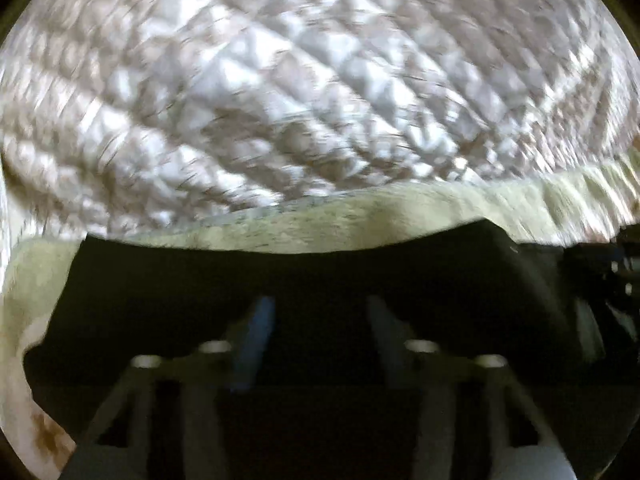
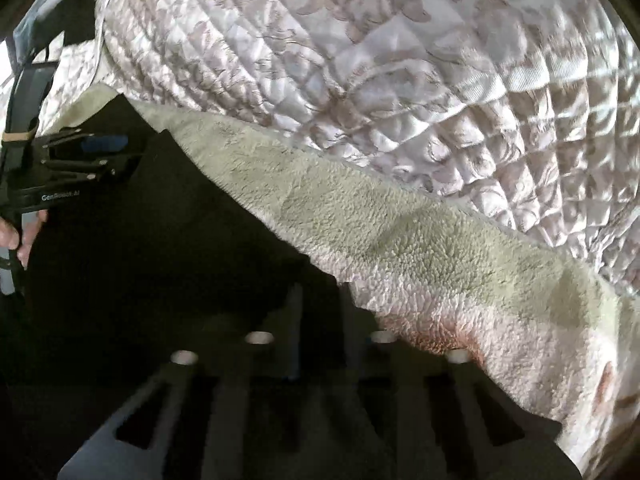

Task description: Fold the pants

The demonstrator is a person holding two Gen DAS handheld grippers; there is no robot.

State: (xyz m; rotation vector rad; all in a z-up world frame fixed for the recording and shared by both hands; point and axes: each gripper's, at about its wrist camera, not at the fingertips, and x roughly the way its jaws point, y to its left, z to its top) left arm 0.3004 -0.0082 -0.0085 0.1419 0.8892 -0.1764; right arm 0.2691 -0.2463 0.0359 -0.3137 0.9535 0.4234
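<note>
The black pants (image 1: 304, 280) lie on a pale green fleece blanket (image 2: 400, 248), which serves as the landmark here. Beyond the blanket's far edge stretches a white quilted bedspread (image 1: 300, 92), broad and bare, with plenty of room. The fleece shows as a band past the pants' far edge and wraps round their left side in the left wrist view; in the right wrist view it runs wide to the right of the pants.

The left gripper (image 1: 316, 304) is low over the pants near that far edge, its fingers drawn nearly together on the dark cloth. The right gripper (image 2: 320, 292) is at the pants' right edge, beside the fleece, jaws likewise pinched on the fabric. A hand (image 2: 16, 236) holds the left gripper's handle.
</note>
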